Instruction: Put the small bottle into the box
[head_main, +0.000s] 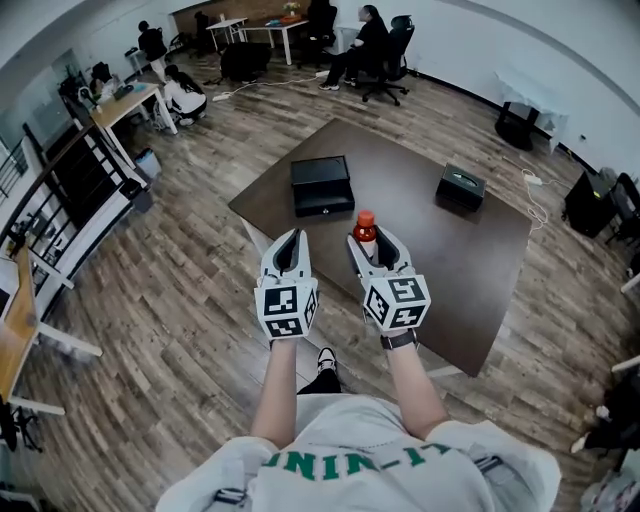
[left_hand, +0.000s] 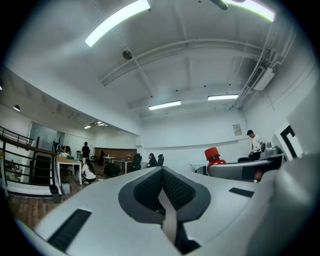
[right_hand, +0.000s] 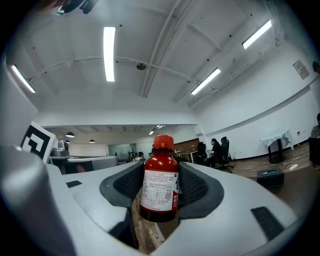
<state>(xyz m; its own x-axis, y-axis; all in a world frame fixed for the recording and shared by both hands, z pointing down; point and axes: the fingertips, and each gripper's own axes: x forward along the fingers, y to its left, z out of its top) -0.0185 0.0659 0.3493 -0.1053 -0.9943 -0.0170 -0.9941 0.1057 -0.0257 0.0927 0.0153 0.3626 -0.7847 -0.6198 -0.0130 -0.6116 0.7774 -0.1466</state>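
Two hand-held claws at a dark bench (head_main: 450, 270), the right claw (head_main: 371, 240) gripping a small bottle (head_main: 366, 228).

We see the small bottle upright between the right claw's jaws, its red cap (right_hand: 163, 142) above them and its white label (right_hand: 159, 189) facing that claw's camera. The dark pads (right_hand: 194, 187) press its two sides, so the jaws stand wide on it. The left claw (head_main: 291, 243) is level beside it, near but apart, jaws pressed together on nothing. Both bare forearms (head_main: 279, 390) reach straight forward side by side, claws pointing away at the bench's near edge. Farther along the bench lies a black box (head_main: 321, 184), lid shut, and a smaller black box (head_main: 460, 186) sits well apart to its right. We cannot see inside either.
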